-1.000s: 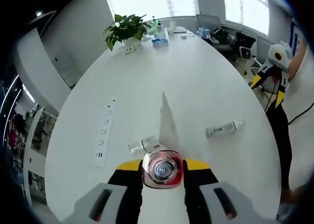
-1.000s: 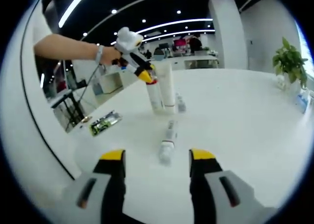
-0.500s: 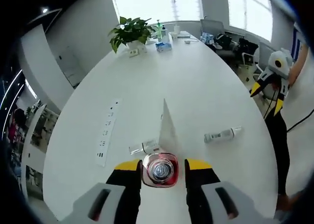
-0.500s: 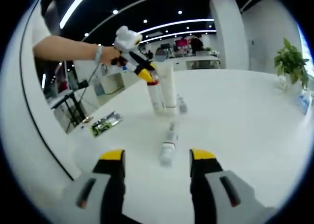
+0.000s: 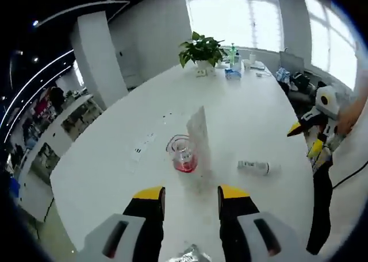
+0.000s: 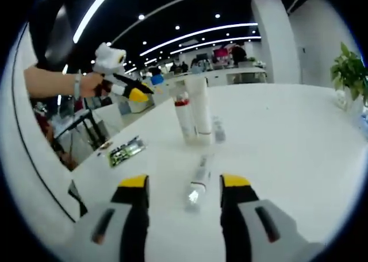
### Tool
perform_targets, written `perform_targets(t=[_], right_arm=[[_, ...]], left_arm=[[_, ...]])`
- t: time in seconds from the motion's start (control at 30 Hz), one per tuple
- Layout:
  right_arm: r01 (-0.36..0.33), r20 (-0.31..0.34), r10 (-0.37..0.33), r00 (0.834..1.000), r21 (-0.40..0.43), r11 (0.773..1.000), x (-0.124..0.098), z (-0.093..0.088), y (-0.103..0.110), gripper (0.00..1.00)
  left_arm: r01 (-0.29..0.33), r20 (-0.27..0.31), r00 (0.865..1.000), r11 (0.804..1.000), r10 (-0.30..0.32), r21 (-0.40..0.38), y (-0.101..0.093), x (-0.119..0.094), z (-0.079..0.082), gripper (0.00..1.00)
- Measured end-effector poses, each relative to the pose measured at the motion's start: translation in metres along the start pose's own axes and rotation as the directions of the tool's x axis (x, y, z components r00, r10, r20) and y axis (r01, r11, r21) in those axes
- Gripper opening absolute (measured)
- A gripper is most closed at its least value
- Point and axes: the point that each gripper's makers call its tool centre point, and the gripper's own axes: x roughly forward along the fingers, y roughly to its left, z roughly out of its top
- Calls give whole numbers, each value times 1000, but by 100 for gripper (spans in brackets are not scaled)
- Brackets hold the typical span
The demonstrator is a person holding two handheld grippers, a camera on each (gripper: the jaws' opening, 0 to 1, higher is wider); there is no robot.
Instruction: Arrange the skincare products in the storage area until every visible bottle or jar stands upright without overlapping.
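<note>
Left gripper view: the left gripper [image 5: 191,197], jaws apart and empty, faces a red-capped clear bottle [image 5: 184,154] standing upright beside a tall white tube [image 5: 199,133], a slim clear bottle [image 5: 253,167] lying flat on the white table [image 5: 115,158] farther right, and the right gripper [image 6: 183,186], likewise apart, near the table's right edge.
</note>
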Motion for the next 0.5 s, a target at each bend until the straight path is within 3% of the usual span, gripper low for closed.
perform_targets(t=[0.03, 0.13, 0.23, 0.33, 0.5], right_arm=[[2, 7, -2, 1000, -5, 1000, 8, 5, -8, 45], [17, 19, -17, 1000, 1, 1000, 22, 12, -25, 44], [32, 41, -33, 999, 20, 999, 46, 21, -46, 43], [34, 41, -36, 999, 50, 998, 68, 25, -58, 42], [17, 39, -19, 999, 68, 998, 100, 35, -71, 39]], left_arm=[[-9, 2, 1000, 998, 9, -61, -9, -9, -16, 37], [-39, -23, 999, 994, 37, -105, -27, -20, -40, 37], [-35, -74, 997, 993, 26, -117, -61, -29, -78, 37], [-36, -87, 996, 984, 21, -174, -85, -36, -96, 37], [-50, -81, 996, 971, 32, -234, -107, -43, -107, 37]])
